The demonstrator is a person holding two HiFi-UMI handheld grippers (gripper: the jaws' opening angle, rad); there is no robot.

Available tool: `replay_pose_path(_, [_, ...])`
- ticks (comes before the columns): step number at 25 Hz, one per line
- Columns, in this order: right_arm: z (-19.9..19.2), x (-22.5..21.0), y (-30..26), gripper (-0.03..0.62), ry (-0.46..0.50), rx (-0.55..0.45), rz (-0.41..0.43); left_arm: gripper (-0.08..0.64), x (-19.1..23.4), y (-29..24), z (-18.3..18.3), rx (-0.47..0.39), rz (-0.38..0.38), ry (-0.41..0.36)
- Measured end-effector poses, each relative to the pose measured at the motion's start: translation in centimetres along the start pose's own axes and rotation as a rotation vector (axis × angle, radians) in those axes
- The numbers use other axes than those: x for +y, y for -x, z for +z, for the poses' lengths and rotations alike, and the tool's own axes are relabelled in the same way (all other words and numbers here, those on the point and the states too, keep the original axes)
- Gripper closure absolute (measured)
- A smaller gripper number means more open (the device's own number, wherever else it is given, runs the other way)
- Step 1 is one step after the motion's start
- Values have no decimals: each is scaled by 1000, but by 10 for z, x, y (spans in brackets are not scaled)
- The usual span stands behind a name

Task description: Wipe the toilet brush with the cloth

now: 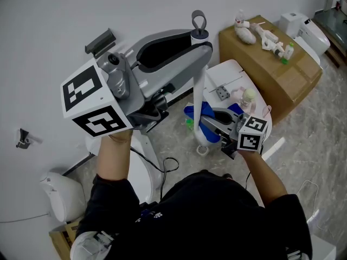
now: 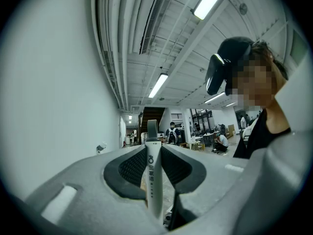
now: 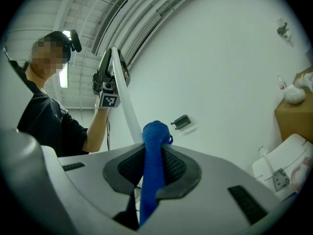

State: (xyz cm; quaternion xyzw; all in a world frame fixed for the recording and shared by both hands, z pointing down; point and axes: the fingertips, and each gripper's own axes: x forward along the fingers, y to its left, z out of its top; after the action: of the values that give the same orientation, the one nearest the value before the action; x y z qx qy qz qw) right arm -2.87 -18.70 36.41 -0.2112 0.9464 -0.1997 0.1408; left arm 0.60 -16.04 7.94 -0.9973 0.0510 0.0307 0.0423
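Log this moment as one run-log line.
left claw: shut on white plastic toilet brush handle | right claw: shut on blue cloth | cloth at brush's lower shaft

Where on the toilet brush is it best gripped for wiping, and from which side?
Grip the toilet brush at the top of its handle, just below the hanging loop. Come from the side with pads across the thin straight shaft, as the left gripper does. That probably leaves the long shaft free for the cloth.
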Motion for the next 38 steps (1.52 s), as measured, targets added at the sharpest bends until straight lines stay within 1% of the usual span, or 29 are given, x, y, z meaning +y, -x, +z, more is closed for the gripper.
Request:
replay_pose_path(4, [-3,-1,0,528,2,9,-4,463,-1,0,-2,1,-3,0])
replay_pose_path(8, [-6,-2,2,528,11,18,-27,463,-2,2,-5,7,-2,6])
replay_pose_path(16, [-3,-17,12,528,16,14,-105,464,5,4,-14,7,21,22])
replay_pose_path(24, [16,-31,28,528,29,-41,-200,465,4,5,-18,9,25,17])
replay_pose_path(29, [36,-31,34,528,54,-83,-224,465,8,6,-21,9,36,28])
replay_pose_path(38, [65,-21,39,528,87,-150,-229,465,12,6,-25,11,45,36])
